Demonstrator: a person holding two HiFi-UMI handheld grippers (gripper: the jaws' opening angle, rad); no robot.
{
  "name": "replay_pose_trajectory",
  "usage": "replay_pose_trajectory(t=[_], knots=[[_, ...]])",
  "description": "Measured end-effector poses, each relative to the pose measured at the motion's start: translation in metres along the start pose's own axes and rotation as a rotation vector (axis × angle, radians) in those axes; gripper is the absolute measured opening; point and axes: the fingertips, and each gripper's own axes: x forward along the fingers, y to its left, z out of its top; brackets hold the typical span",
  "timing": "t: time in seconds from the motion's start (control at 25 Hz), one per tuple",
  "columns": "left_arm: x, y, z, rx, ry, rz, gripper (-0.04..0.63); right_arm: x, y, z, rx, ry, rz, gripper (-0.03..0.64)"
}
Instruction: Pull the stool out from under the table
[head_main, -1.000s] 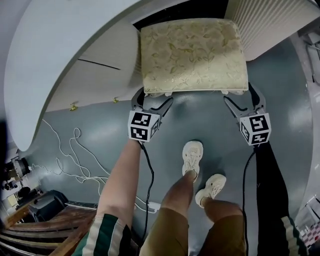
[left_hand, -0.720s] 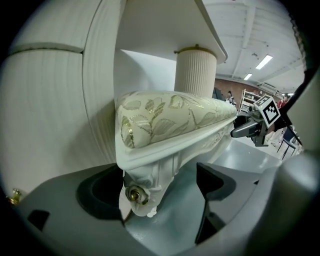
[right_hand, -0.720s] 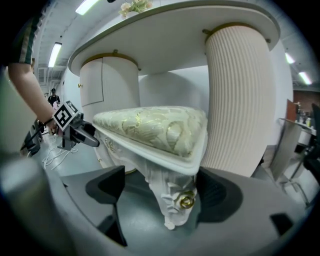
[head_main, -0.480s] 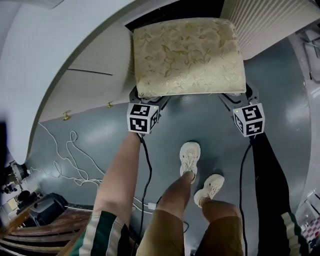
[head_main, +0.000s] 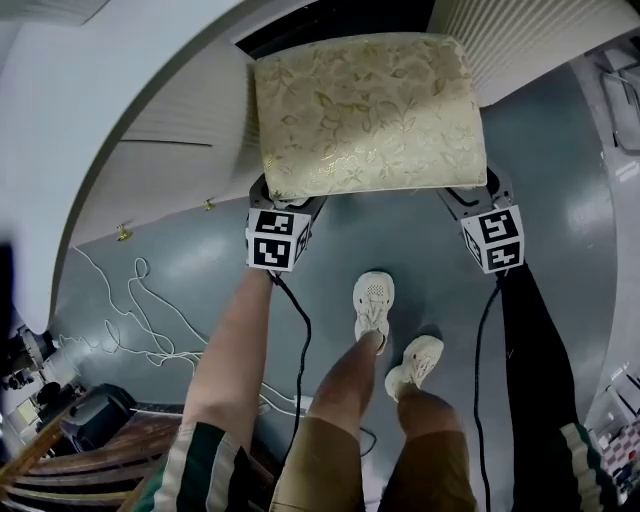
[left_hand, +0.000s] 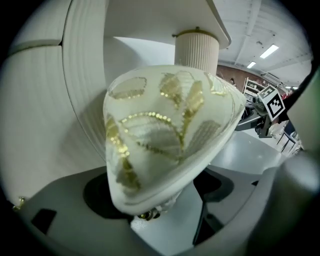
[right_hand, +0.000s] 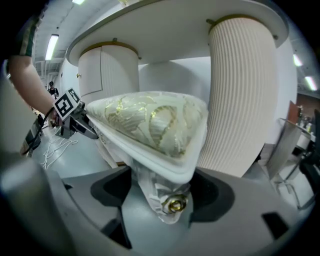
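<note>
Left claw (head_main: 288, 207) and right claw (head_main: 468, 197) have just been closing round the stool (head_main: 368, 115) corners, not gripping yet. Squeeze evenly, then pull straight back

Person wears khaki shorts (head_main: 330, 462), cream sneakers (head_main: 373, 300), green-striped shirt (head_main: 205, 466)

Cloth and gloss
The stool (head_main: 367, 112) wears cream cloth with shiny gold sequin leaves; counter (head_main: 90, 120) matt white; floor (head_main: 400, 240) smooth, glossy grey.
</note>
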Motion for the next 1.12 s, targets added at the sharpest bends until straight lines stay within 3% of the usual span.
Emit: replay_pose_trajectory(t=[0.36,0.72,0.92,1.12], knots=[[-0.014,-0.006,-0.001,0.029,0.106,-0.054,0.377,-0.004,-0.006,0.003,0.002,0.107,0.04,0.373],[-0.03,-0.007,0.01,0.006,0.092,-0.082,0.374,-0.012,-0.002,0.01,0.06,0.172,0.059,0.374],[-0.029,0.004,0.001,0.025,0.15,-0.138,0.373,-0.009,0.017,-0.003,0.144,0.249,0.058,0.377],[-0.022,0.002,0.002,0.003,0.116,-0.172,0.374,-0.013,0.012,0.002,0.127,0.271,0.034,0.377]])
